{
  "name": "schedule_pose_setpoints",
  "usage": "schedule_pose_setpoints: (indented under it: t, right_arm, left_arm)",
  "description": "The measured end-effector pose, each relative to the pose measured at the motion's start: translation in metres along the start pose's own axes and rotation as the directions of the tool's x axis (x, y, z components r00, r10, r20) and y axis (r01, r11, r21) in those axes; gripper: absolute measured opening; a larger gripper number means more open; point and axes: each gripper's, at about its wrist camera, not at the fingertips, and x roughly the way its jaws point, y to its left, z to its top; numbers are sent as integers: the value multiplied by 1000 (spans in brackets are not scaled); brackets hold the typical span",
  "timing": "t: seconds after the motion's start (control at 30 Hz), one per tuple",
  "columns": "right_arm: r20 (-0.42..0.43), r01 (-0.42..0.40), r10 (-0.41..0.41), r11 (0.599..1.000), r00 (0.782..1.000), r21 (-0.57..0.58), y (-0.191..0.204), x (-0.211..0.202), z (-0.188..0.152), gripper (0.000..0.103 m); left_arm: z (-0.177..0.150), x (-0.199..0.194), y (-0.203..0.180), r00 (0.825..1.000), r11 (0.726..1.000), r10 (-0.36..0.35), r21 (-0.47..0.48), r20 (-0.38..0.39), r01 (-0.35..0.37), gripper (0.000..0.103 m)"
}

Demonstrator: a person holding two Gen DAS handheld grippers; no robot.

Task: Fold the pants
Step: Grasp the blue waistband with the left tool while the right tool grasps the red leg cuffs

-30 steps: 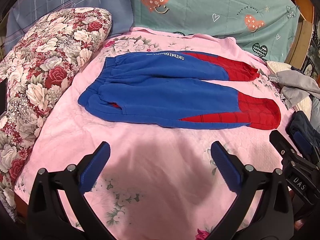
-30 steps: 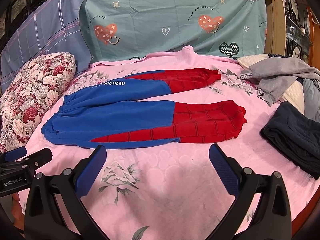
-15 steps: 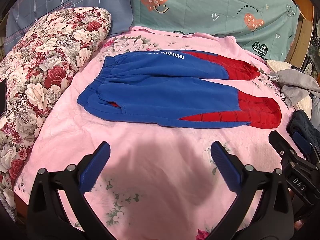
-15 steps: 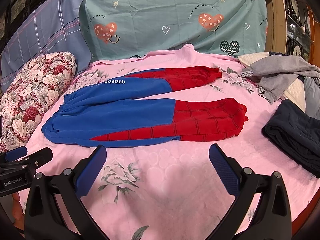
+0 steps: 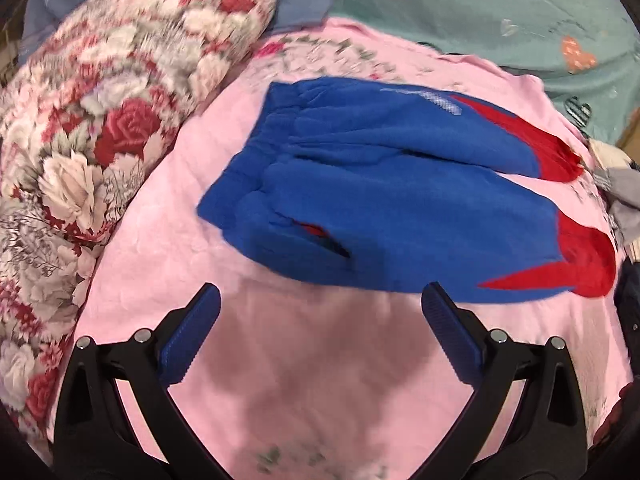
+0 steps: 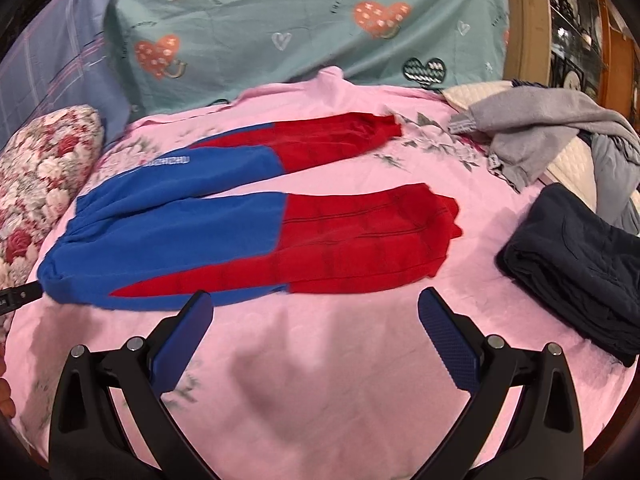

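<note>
The pants (image 6: 248,220), blue at the waist and red toward the cuffs, lie flat and unfolded on the pink bed cover (image 6: 340,360), waistband to the left beside the floral pillow (image 5: 100,140), both legs running right and slightly splayed. No fold looks made so far, so the task seems to be at its approach step.

The left gripper (image 5: 320,340) hangs just short of the near waist corner, its fingers (image 5: 192,336) spread wide and holding nothing. The right gripper (image 6: 316,336) sits just short of the near leg's lower edge, fingers equally released and empty.

The likely next move is to pinch the near edge at waist and cuff together and carry that leg over the far one; both grips would need to catch all the fabric layers.

White lettering runs along the far blue leg (image 6: 168,161), but blur makes it unreadable. The teal sheet (image 6: 280,20) behind carries curved print over its hearts, also too soft to read.
</note>
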Motion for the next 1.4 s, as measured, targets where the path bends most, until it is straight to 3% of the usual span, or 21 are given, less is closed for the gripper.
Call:
schedule_pose_setpoints:
  t: [0.1,0.17,0.37,0.47,0.5,0.57,0.63,0.83,0.87,0.93,1.03,1.1,1.17,1.23,1.27,1.3,1.33,1.4]
  right_arm:
    - [-27,69,-67,996,997,56,-25,16,8,102]
    - [-50,95,-90,989,995,113,-42,25,11,102]
    - [-91,62,-46,979,995,194,-55,43,22,102]
    - [-94,46,-29,983,995,178,-47,49,25,102]
    - [-98,38,-21,984,995,175,-45,51,26,102]
    - [-105,17,0,986,994,163,-40,54,29,102]
    - [-100,7,8,989,995,150,-37,53,31,102]
    - [-68,37,-28,990,997,134,-47,43,34,102]
    - [-77,48,-38,990,996,132,-52,44,35,102]
    - [-101,72,-58,987,993,145,-67,47,37,102]
    - [-133,82,-54,972,990,219,-101,54,38,102]
    - [-185,86,-37,961,982,264,-120,67,39,100]
    - [-230,30,42,953,972,302,-131,86,42,90]
    - [-269,6,93,938,959,347,-137,106,44,80]
    - [-280,-12,125,928,952,373,-138,116,44,75]
    - [-310,-24,162,914,937,406,-138,129,44,68]
    - [-311,-6,141,917,940,399,-135,131,47,61]
    - [-305,-37,156,932,940,361,-120,136,55,17]
  left_arm:
    - [13,20,33,998,993,-8,-121,-64,1,100]
    - [18,26,49,995,977,-67,-208,-74,50,100]
    - [24,34,43,983,969,-156,-208,-99,133,98]
    - [33,45,34,975,968,-189,-190,-120,164,85]
    - [35,50,33,973,969,-185,-187,-134,159,76]
    - [40,62,34,968,965,-191,-213,-163,155,71]
    - [44,75,40,956,948,-219,-273,-194,162,55]
    - [60,89,50,940,907,-276,-378,-202,185,53]
    - [62,89,49,941,904,-272,-388,-200,179,49]
    - [64,90,44,948,912,-248,-377,-198,160,27]
    - [62,92,42,955,915,-231,-377,-187,147,16]
    - [61,93,42,957,914,-228,-379,-180,147,16]
    - [59,93,42,955,912,-238,-378,-175,158,26]
    - [60,93,39,944,899,-291,-382,-155,214,52]
    - [61,93,36,944,900,-291,-379,-155,215,54]
    - [61,93,33,948,907,-276,-369,-161,202,52]
    - [63,94,29,955,920,-243,-352,-169,172,42]
    - [64,93,25,968,940,-181,-321,-172,118,14]
